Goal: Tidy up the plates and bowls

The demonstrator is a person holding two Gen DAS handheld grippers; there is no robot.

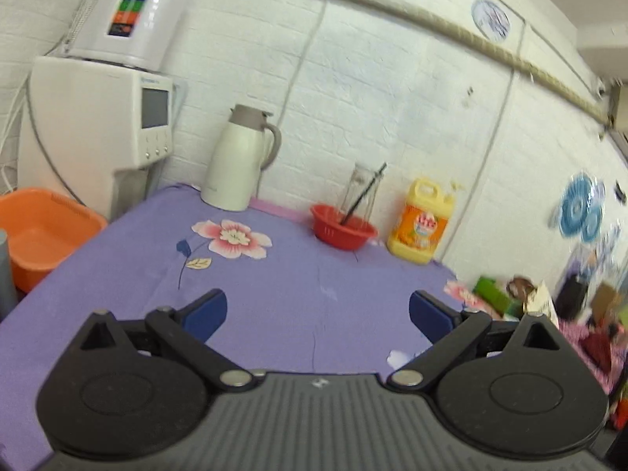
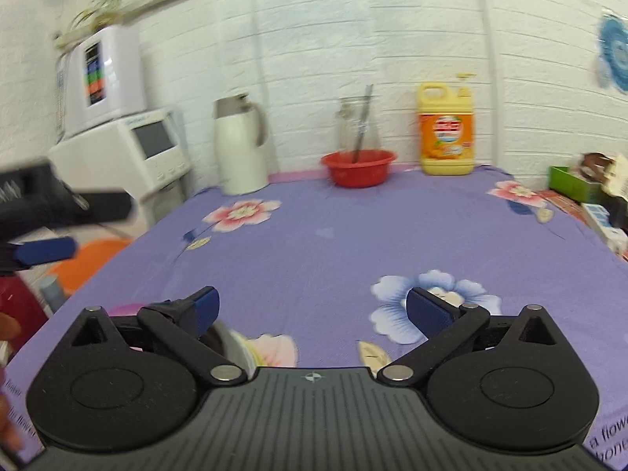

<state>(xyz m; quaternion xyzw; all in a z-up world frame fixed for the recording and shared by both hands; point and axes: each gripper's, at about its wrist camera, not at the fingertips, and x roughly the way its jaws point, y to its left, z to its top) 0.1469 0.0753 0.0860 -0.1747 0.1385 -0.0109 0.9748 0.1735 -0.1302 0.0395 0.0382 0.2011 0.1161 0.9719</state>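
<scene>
Both tools are empty. The left gripper (image 1: 318,316) has its blue pads spread wide over bare purple tablecloth (image 1: 298,282), nothing between them, and the right gripper (image 2: 312,312) is likewise spread with nothing pinched. The one piece of crockery near either tool is a pale, round-rimmed dish (image 2: 235,347), probably a bowl or plate, showing only as a blurred sliver at the lower left of the right wrist view, just behind that gripper's left-hand finger; how much of it there is, and whether anything is stacked with it, I cannot tell. The red bowl (image 2: 358,167) sits at the far edge of the table in the upper middle of the frame, a glass jar (image 2: 355,125) with a dark utensil standing right behind it, the yellow detergent bottle (image 2: 446,129) to its right and the white thermos jug (image 2: 239,145) to its left. The main risk, I judge, is the near dish: it lies almost under the right tool and close to the front table edge, so a finger swinging sideways could clip its rim and push it off. A reach for the red bowl could knock the jar over. The left tool also shows at the left edge of the right view, so the two could collide. Both grippers point forward and slightly down across the table, held above the cloth, not touching it.
</scene>
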